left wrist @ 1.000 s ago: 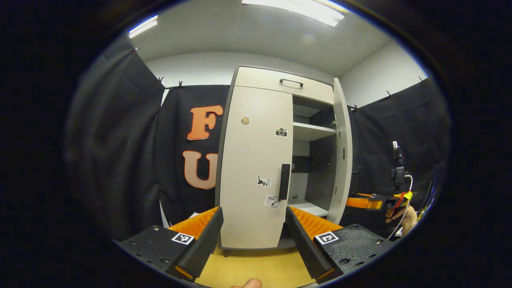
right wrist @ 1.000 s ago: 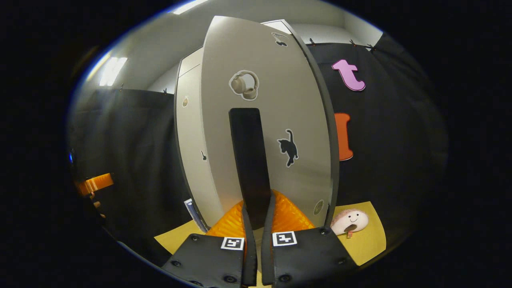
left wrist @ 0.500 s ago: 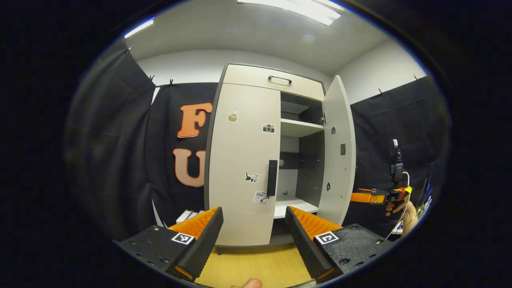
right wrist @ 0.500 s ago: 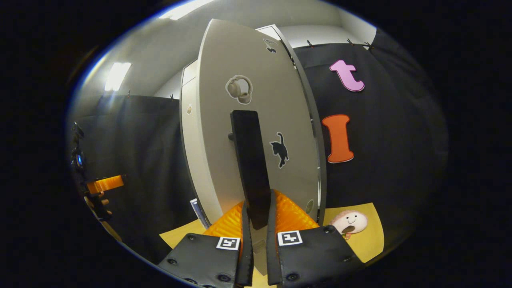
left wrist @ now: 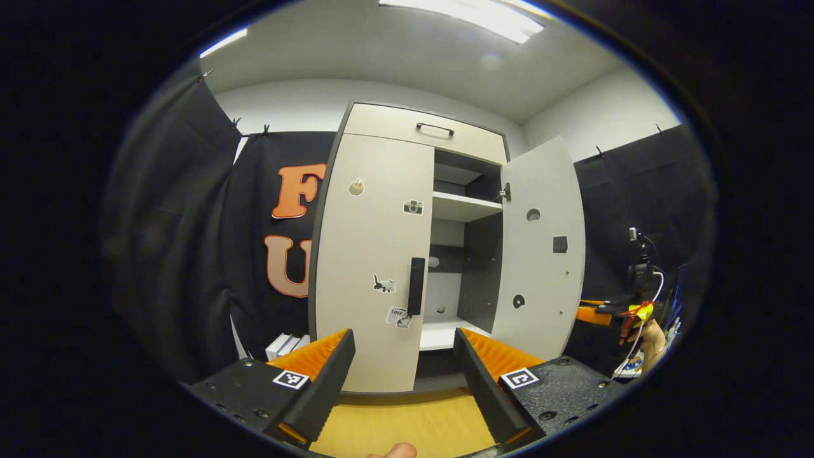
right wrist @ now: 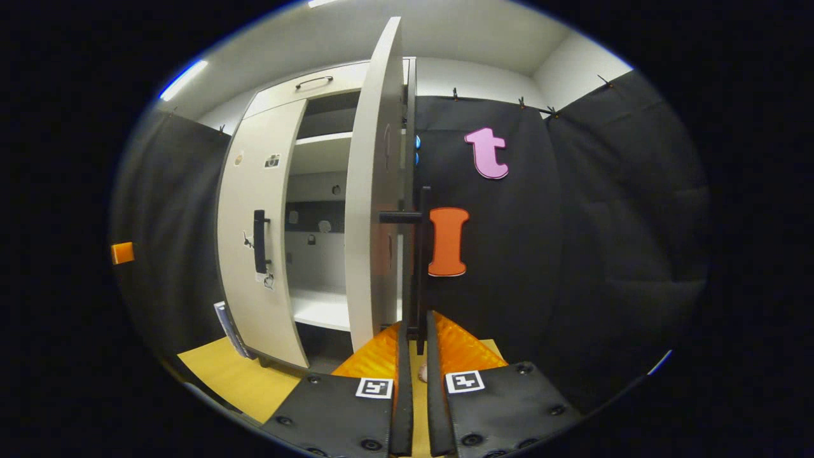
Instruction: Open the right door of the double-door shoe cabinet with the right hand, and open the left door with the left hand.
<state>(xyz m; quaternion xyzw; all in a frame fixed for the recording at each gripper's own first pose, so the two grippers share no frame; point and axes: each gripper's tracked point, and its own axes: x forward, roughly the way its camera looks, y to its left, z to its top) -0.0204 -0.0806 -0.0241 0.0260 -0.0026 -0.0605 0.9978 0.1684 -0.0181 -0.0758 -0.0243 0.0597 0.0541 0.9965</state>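
Observation:
The pale shoe cabinet's left door is closed, and its black bar handle stands above and between the fingers of my left gripper, which is open, empty and short of the door. The right door is swung wide open, showing the shelves. In the right gripper view that door appears edge-on. My right gripper is shut on the lower end of its black handle. The closed left door lies further left. The right gripper and the hand holding it show at far right.
A yellow floor mat lies before the cabinet. Above the doors is a top drawer with a handle. White shelves sit inside. Pale boxes lean at the cabinet's lower left. Black cloth walls close in on both sides.
The right door has swung from partly open to wide open, with my right gripper staying shut on its handle. My left gripper stayed open, at about the same distance from the left door.

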